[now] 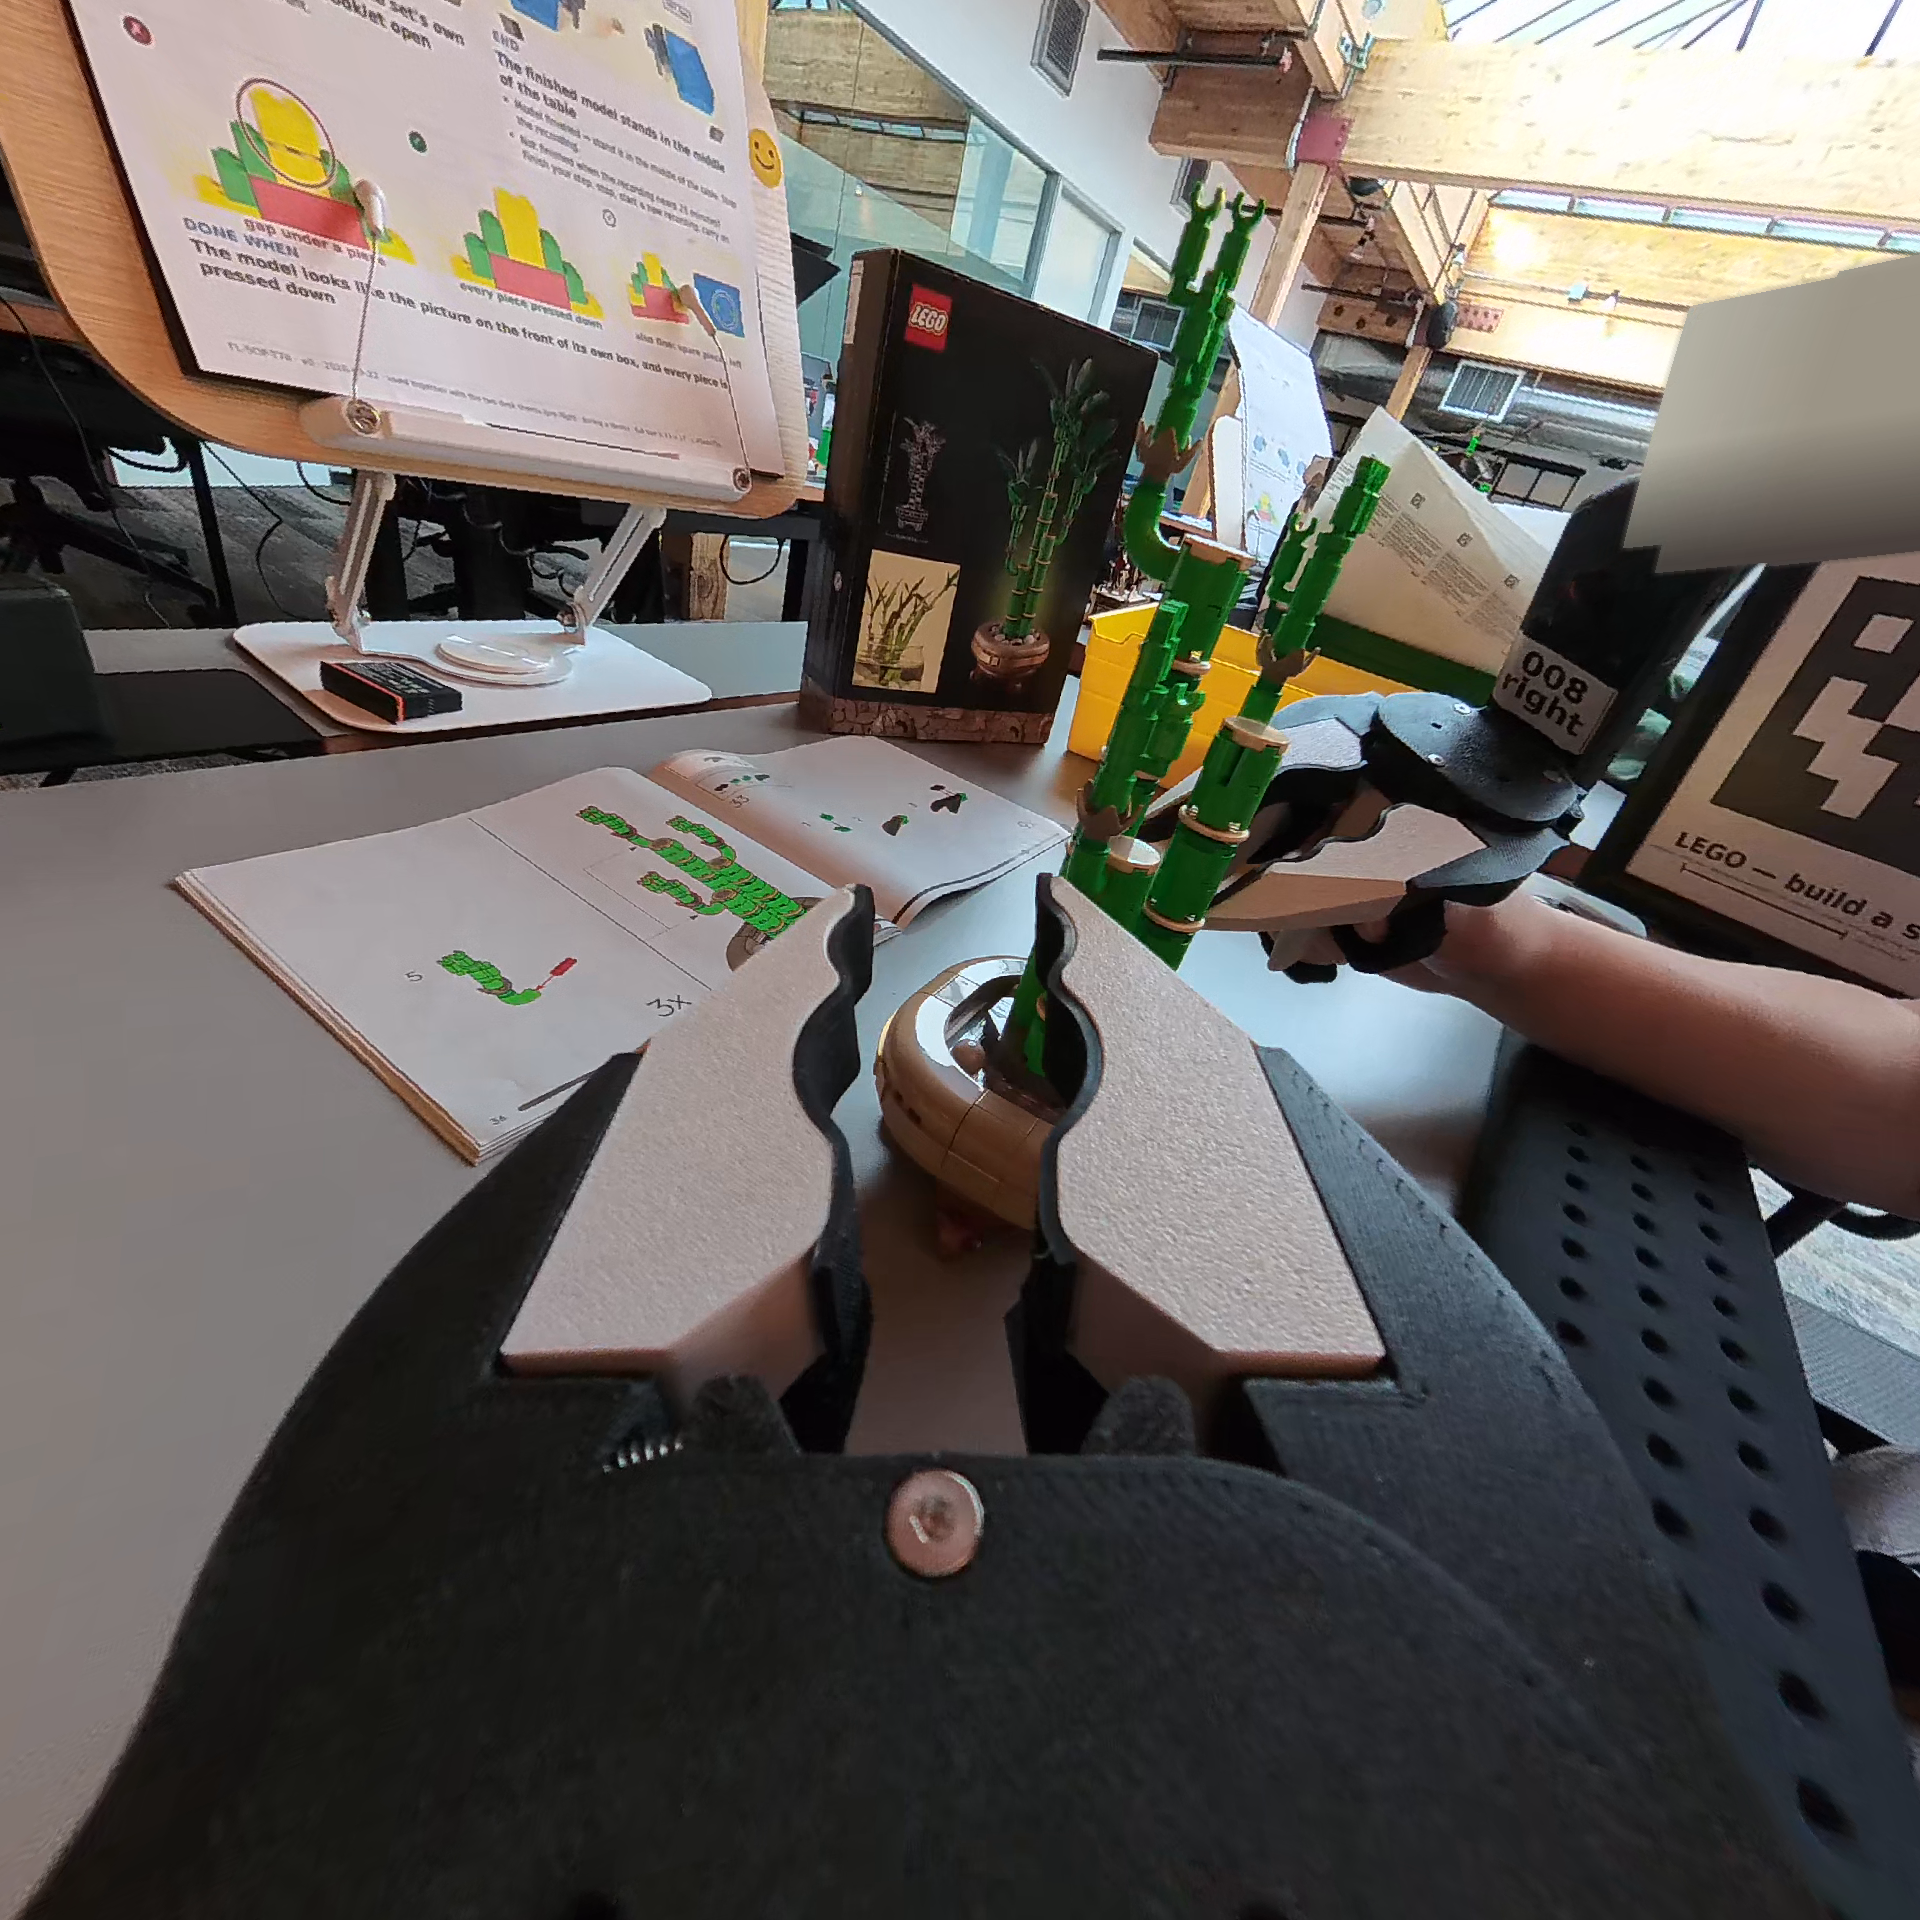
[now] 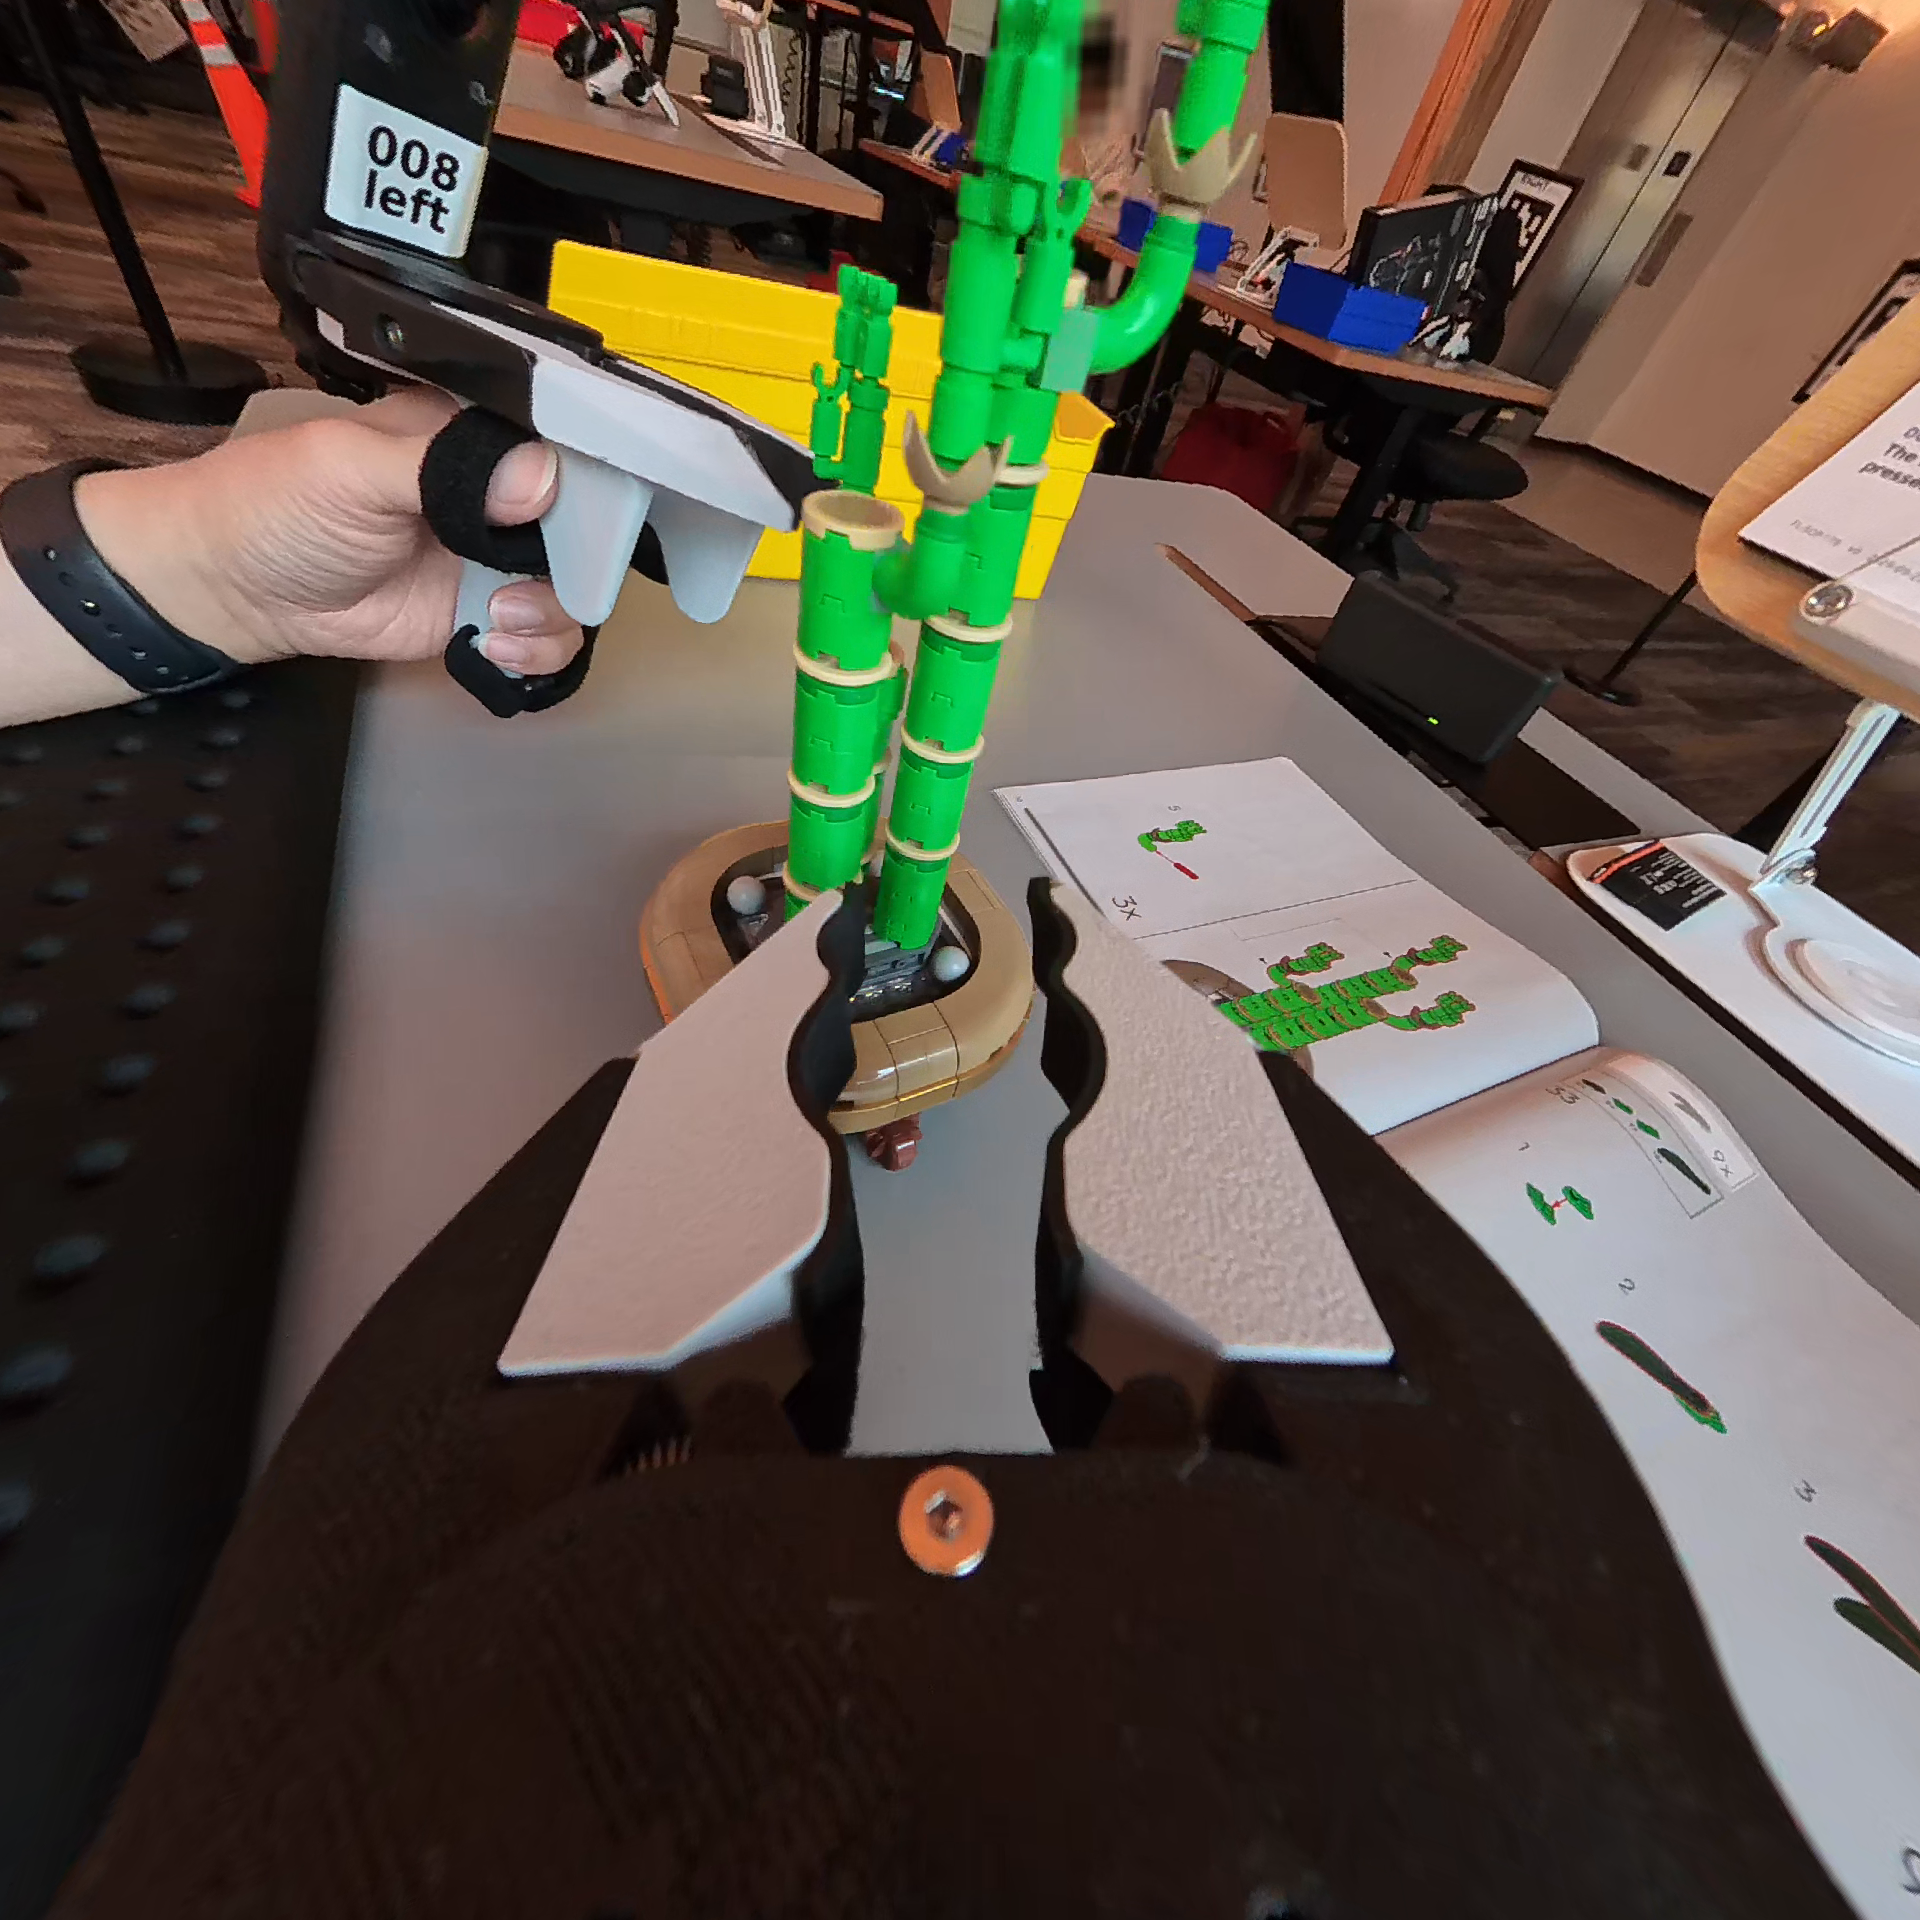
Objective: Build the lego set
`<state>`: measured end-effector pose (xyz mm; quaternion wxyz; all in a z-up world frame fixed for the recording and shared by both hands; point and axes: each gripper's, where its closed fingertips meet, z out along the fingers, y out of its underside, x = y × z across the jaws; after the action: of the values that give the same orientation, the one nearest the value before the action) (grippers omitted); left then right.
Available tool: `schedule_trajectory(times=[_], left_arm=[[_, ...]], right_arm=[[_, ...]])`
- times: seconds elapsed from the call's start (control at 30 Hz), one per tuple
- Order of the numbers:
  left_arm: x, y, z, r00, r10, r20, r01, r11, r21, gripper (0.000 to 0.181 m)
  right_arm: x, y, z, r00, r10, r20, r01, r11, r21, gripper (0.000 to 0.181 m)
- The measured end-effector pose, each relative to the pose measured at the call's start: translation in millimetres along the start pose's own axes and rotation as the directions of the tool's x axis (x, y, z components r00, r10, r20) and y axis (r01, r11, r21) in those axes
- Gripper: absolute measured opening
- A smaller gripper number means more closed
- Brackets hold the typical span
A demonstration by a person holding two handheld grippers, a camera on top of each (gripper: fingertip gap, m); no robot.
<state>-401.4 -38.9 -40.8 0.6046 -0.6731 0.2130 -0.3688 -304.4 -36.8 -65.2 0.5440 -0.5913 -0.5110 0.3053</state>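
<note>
A Lego bamboo model stands on the grey table: several green stalks [image 1: 1195,727] with tan rings rise from a round tan pot [image 1: 956,1101]. My left gripper [image 1: 951,914] is open and empty, with the pot and the stalk bases showing just beyond its fingertips. My right gripper [image 2: 940,914] is open and empty, right in front of the pot [image 2: 935,1049] and the stalks [image 2: 935,727]. In the left wrist view the right gripper [image 1: 1221,914] sits against the stalks' right side. In the right wrist view the left gripper [image 2: 800,488] is close to the short stalk's tan top.
An open instruction booklet [image 1: 582,935] lies left of the pot. The set's box [image 1: 966,499] and a yellow bin [image 1: 1143,665] stand behind. A document stand with a printed sheet [image 1: 436,208] is at back left. A black perforated mat [image 1: 1662,1351] lies at the table's side.
</note>
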Motion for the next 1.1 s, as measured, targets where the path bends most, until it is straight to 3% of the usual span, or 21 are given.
schedule_trajectory(times=[0.77,0.93,1.1], left_arm=[[6,-5,1,0.999,-0.028,-0.03,0.029,0.999,0.016,0.03],[6,-10,-2,0.999,-0.025,-0.019,0.026,0.999,0.036,0.03],[6,-19,-9,0.997,-0.071,-0.021,0.073,0.994,0.087,0.03]], right_arm=[[9,13,3,0.986,0.163,0.036,-0.162,0.987,-0.02,0.035],[14,-2,-7,0.987,0.156,0.041,-0.157,0.987,0.029,0.036],[28,-32,-32,0.982,0.183,0.043,-0.188,0.969,0.16,0.036]])
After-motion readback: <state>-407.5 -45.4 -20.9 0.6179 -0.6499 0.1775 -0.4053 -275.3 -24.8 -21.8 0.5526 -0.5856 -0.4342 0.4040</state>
